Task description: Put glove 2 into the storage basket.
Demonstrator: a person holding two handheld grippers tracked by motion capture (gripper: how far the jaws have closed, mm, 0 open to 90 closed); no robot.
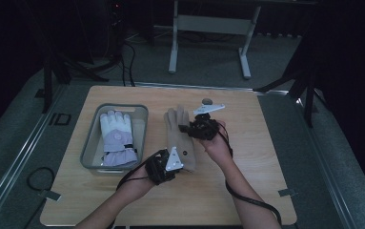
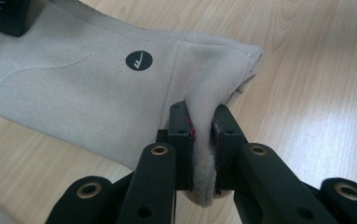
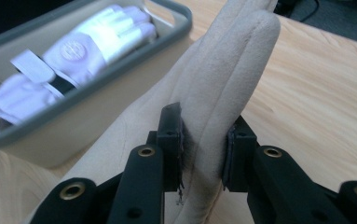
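A beige suede glove (image 1: 177,131) hangs just above the wooden table (image 1: 247,186), held at both ends. My left gripper (image 1: 168,164) is shut on its cuff edge (image 2: 203,154), with the fabric bunched between the pads. A round dark logo (image 2: 139,60) marks the glove's back. My right gripper (image 1: 189,129) is shut on the glove's finger side (image 3: 204,135), and its fingers (image 3: 246,42) point away from the camera. A white and lilac glove (image 1: 117,138) lies in the grey bin (image 1: 139,110).
The grey bin (image 3: 97,81) stands on the table's left half, close beside the beige glove. Bare wood lies to the right and in front of the hands. A small round mark (image 1: 207,101) sits near the table's far edge. Cables trail from both grippers.
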